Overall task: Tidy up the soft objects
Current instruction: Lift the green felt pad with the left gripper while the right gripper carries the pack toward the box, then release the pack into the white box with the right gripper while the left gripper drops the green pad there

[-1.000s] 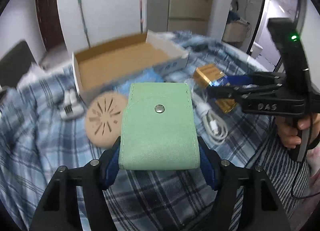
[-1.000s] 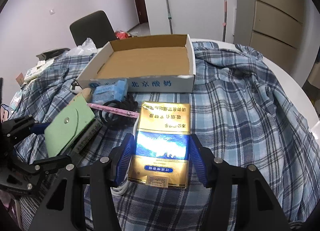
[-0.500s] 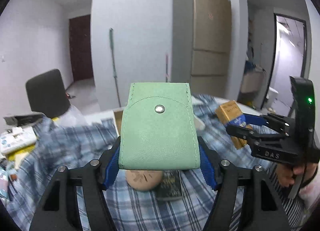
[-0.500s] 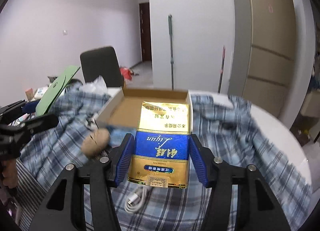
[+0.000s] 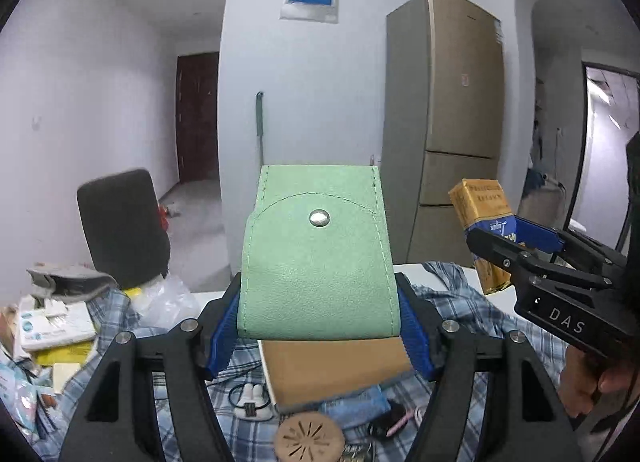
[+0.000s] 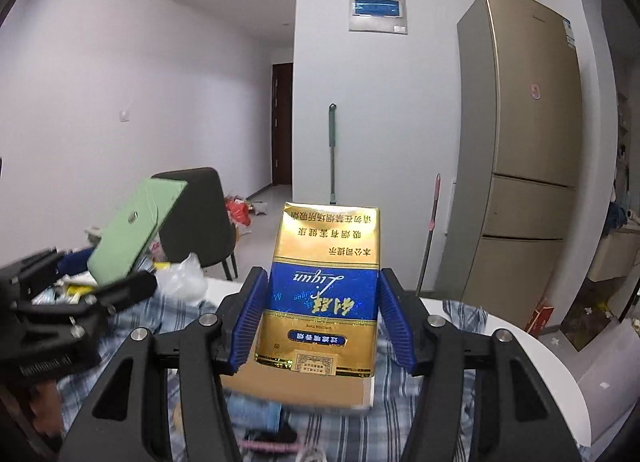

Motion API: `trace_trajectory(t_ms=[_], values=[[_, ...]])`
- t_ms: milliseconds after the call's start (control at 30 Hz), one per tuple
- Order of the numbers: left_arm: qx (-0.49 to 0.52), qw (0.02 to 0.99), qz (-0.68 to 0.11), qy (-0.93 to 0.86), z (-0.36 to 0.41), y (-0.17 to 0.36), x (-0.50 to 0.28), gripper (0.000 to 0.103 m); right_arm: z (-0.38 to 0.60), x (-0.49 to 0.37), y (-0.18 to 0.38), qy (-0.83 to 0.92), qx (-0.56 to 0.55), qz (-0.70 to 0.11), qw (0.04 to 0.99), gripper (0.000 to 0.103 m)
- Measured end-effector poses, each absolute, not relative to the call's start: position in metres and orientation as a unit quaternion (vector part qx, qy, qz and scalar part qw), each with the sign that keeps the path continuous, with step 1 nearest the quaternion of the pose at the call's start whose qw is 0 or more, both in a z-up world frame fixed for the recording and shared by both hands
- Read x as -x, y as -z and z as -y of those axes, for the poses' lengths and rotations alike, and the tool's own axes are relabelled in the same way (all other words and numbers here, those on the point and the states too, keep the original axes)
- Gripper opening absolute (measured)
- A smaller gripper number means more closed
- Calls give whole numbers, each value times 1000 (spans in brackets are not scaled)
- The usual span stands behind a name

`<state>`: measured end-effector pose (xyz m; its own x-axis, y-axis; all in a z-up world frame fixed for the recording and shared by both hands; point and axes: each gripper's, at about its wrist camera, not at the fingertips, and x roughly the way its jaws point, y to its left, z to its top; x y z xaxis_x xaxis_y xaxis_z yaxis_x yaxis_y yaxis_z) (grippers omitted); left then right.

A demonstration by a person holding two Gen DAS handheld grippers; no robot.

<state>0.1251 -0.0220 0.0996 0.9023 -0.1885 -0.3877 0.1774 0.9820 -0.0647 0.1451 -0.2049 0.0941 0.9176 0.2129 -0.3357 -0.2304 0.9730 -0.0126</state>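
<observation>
Lifting since earlier, left gripper (image 5: pixel 319 326) jaws clamping green pouch (image 5: pixel 316 258), right gripper (image 6: pixel 319 326) jaws clamping gold pack (image 6: pixel 324 286), probably above cardboard box (image 5: pixel 336 366).

Home, fridge (image 6: pixel 524 166), mop (image 6: pixel 332 150), cluttered table (image 6: pixel 532 362)

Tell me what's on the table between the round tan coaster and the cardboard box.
In the left wrist view, a blue packet lies between the coaster and the cardboard box, against the box's near wall.
</observation>
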Motion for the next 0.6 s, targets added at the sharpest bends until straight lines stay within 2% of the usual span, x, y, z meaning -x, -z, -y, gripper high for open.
trace_trajectory(t_ms=[167,267,600], values=[[24,970,-225,91,22,-92,-162,71,206,-178,-97,-103,-11,-191,976,55],[24,967,-238,86,19,-79,-179,71,201,-191,-88,-89,3,-192,977,55],[26,936,-339,92,17,-9,-221,71,195,-237,-5,-96,-5,-279,956,55]])
